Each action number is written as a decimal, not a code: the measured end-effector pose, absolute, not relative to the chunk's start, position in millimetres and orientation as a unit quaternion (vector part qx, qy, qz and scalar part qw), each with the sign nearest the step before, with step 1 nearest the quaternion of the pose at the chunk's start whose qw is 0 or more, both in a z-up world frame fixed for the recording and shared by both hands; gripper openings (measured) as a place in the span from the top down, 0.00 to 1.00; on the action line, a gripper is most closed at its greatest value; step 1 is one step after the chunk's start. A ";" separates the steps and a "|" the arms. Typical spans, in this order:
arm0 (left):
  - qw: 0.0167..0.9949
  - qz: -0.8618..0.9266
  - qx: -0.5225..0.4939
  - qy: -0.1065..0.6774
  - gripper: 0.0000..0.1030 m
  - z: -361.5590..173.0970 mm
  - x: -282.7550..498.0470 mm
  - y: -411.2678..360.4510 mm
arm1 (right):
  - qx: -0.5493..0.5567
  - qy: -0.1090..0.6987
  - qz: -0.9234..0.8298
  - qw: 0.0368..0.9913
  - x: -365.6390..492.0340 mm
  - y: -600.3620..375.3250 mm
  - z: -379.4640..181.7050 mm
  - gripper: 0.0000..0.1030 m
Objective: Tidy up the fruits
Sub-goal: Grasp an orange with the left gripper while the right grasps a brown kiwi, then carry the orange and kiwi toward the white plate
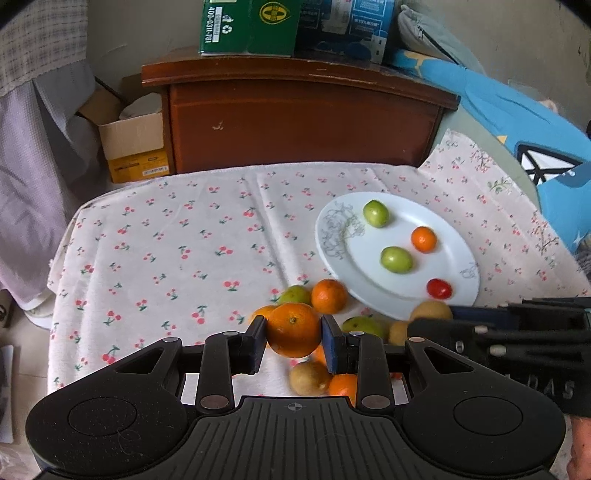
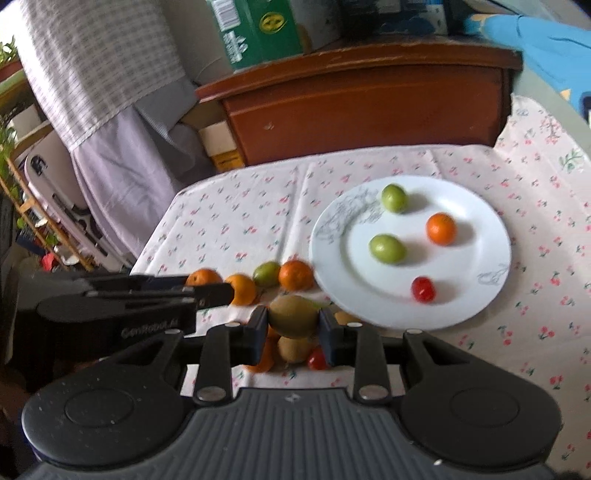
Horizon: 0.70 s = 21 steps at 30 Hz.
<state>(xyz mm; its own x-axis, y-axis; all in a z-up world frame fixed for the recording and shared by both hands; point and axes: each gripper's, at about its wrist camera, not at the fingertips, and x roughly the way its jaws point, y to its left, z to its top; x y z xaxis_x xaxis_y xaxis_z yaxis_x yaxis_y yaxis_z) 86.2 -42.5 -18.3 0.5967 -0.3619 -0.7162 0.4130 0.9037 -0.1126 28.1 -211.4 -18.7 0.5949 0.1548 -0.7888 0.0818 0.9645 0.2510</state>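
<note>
My left gripper (image 1: pixel 293 341) is shut on an orange (image 1: pixel 293 329), held above the cherry-print cloth. In the right wrist view my right gripper (image 2: pixel 293 330) is shut on a brownish-green kiwi (image 2: pixel 293 316). A white plate (image 1: pixel 458 236) lies on the right and carries two green fruits (image 1: pixel 376 213), a small orange (image 1: pixel 424 239) and a red tomato (image 1: pixel 439 288). Loose fruit lies beside the plate's near rim: another orange (image 1: pixel 328 295), green fruits (image 1: pixel 294 294), yellow-brown ones (image 1: pixel 308 377). The right gripper's body shows at the right edge (image 1: pixel 517 336) of the left wrist view.
A brown wooden cabinet (image 1: pixel 303 118) stands behind the table with green and blue boxes (image 1: pixel 251 27) on top. An open cardboard box (image 1: pixel 133 144) sits on the floor at the left. Blue fabric (image 1: pixel 535 125) lies at the table's far right.
</note>
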 end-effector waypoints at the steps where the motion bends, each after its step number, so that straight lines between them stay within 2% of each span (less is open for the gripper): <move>1: 0.893 -0.219 0.030 0.392 0.72 -16.7 86.2 -44.3 | 0.134 0.446 0.017 0.885 29.0 -214.3 -16.7 0.72; 14: 0.893 -0.263 -0.003 0.366 0.72 27.4 93.1 -69.2 | 0.156 0.374 -0.041 0.913 38.5 -263.3 27.3 0.72; 21: 0.877 -0.277 0.013 0.394 0.72 19.0 114.8 -85.8 | 0.188 0.373 -0.093 0.904 41.8 -290.3 25.5 0.71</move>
